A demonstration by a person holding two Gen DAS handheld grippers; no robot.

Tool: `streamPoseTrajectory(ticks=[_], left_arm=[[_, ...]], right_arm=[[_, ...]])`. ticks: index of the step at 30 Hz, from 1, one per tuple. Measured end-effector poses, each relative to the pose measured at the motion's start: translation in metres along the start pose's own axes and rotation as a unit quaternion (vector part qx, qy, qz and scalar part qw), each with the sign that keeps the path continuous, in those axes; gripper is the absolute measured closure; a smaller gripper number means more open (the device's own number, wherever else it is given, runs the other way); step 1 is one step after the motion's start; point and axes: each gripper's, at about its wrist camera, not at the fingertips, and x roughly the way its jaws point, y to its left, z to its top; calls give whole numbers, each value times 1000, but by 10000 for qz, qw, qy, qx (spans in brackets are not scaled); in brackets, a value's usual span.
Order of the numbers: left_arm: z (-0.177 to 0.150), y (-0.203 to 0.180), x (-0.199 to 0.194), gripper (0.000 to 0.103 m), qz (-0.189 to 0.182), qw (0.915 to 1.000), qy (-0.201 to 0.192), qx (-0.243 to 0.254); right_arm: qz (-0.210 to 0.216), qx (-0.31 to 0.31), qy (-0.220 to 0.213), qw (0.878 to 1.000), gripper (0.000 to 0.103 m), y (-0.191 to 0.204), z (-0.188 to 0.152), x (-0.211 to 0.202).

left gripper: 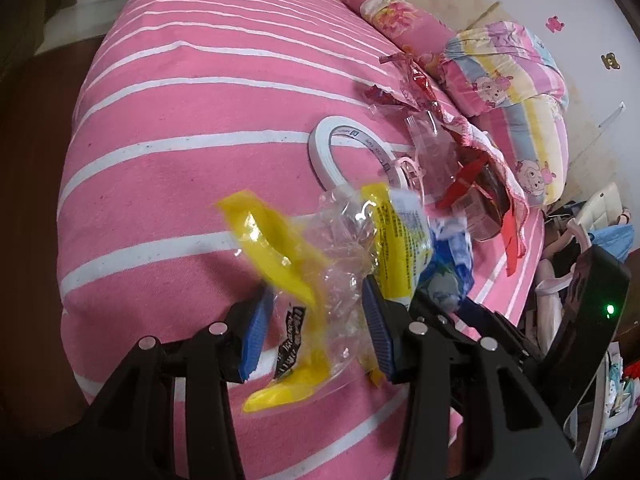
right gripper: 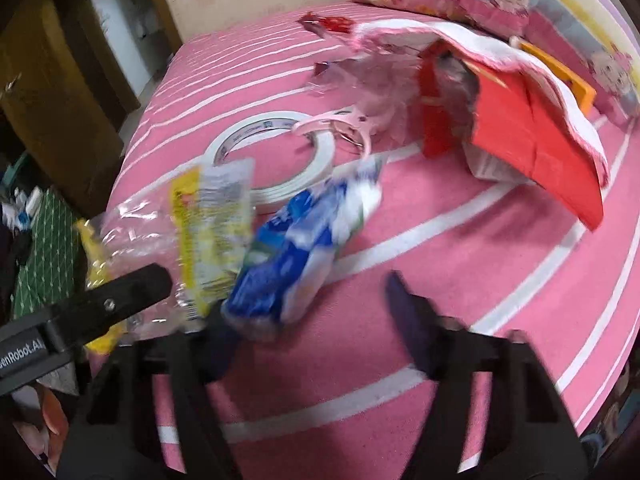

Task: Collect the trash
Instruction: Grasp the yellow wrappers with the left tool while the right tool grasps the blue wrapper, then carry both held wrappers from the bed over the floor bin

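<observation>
Both views are lit by soft, even daylight with no hard shadows; the pink striped bed (left gripper: 168, 184) reads bright and saturated, while the room beyond its left edge falls off into dim brown. The clear and yellow wrapper (left gripper: 320, 256) catches small white glints on its crinkled plastic. The left wrist view is fairly sharp, only the wrapper's yellow ends smeared. The right wrist view is softer throughout, with motion blur on the blue and white wrapper (right gripper: 296, 248) and the right gripper (right gripper: 316, 304). Fisheye distortion bows the bed's stripes into curves, and dark vignetting fills the corners of each frame.
</observation>
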Motion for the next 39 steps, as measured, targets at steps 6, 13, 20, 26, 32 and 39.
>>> streamPoseTrajectory(ticks=[6,13,20,26,32,39], left_arm=[[-2,-5,-6,62,-141,9999,-65,22],[-10,-10,-38,63,-477,9978,-459,83],[-31,-32,-97,63,-923,9906,-984,228],[-64,-56,-148,63,-1327,9839,-1159,298],[-93,-99,-180,63,-1777,9763,-1121,525],[-129,-167,-176,63,-2177,9679,-702,1041]], right_arm=[[161,-75,-132,9998,87,3,-1,-10],[313,-92,-637,9974,87,7,-5,-49],[405,-208,-1349,9898,87,19,-31,-121],[406,0,-1776,9833,87,13,-62,-193],[214,59,-2075,9780,87,-5,-91,-254],[-236,300,-2261,9734,87,-55,-132,-307]])
